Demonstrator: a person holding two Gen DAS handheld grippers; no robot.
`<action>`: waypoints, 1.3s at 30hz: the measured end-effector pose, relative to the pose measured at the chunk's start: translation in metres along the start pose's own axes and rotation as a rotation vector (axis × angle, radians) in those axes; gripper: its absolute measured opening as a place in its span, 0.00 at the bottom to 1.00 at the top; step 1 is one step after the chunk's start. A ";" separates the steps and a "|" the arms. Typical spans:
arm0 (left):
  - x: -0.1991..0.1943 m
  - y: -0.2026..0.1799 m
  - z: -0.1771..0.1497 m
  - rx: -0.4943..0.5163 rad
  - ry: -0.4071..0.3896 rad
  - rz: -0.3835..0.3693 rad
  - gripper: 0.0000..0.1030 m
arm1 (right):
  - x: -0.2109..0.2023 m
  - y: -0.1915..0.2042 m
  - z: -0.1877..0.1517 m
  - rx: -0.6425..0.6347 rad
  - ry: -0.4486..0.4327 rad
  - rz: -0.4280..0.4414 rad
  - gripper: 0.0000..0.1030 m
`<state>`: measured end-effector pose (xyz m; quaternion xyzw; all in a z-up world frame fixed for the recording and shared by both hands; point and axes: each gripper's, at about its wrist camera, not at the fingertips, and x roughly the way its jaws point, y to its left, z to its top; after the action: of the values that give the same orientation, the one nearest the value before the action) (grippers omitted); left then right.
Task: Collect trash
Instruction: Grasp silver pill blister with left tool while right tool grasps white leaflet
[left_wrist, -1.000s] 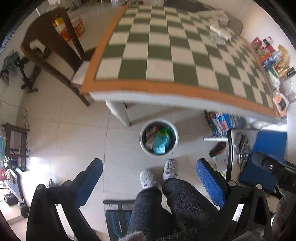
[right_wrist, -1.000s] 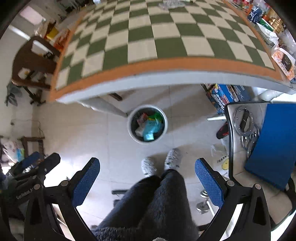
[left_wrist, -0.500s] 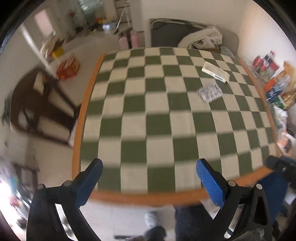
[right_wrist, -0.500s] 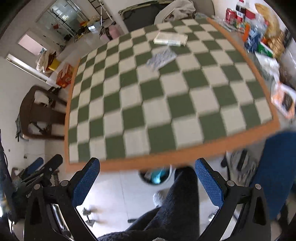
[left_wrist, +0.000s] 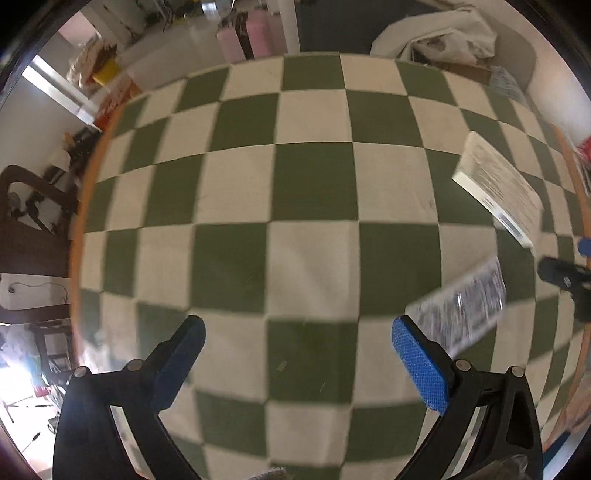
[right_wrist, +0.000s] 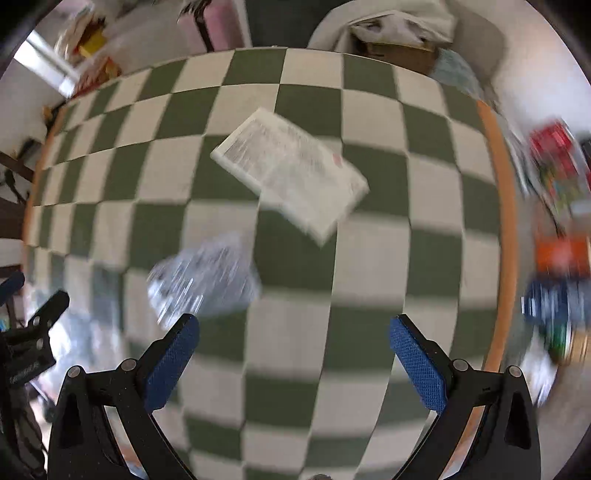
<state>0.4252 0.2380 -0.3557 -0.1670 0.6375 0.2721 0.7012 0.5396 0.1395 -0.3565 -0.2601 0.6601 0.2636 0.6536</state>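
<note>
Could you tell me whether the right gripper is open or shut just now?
Open. The right gripper has its blue pads set wide apart with only the checkered tablecloth showing between them.

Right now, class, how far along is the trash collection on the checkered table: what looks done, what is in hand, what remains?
Done: nothing these views can confirm; no bin is in sight. In hand: nothing, since the left gripper and right gripper both hover open and empty over the checkered table. Left: the crinkled clear wrapper and the flat white box lie on the cloth, ungrasped.
</note>
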 end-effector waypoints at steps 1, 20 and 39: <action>0.007 -0.005 0.007 0.003 0.010 -0.004 1.00 | 0.009 0.000 0.012 -0.019 0.008 -0.007 1.00; -0.006 -0.069 0.026 0.276 -0.027 0.013 1.00 | 0.059 -0.042 0.061 0.036 0.003 0.016 0.94; 0.005 -0.211 -0.042 0.918 0.183 -0.107 0.70 | 0.078 -0.136 -0.107 0.473 0.136 0.134 0.93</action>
<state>0.5169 0.0462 -0.3902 0.1041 0.7415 -0.0903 0.6566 0.5549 -0.0329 -0.4348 -0.0729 0.7616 0.1266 0.6314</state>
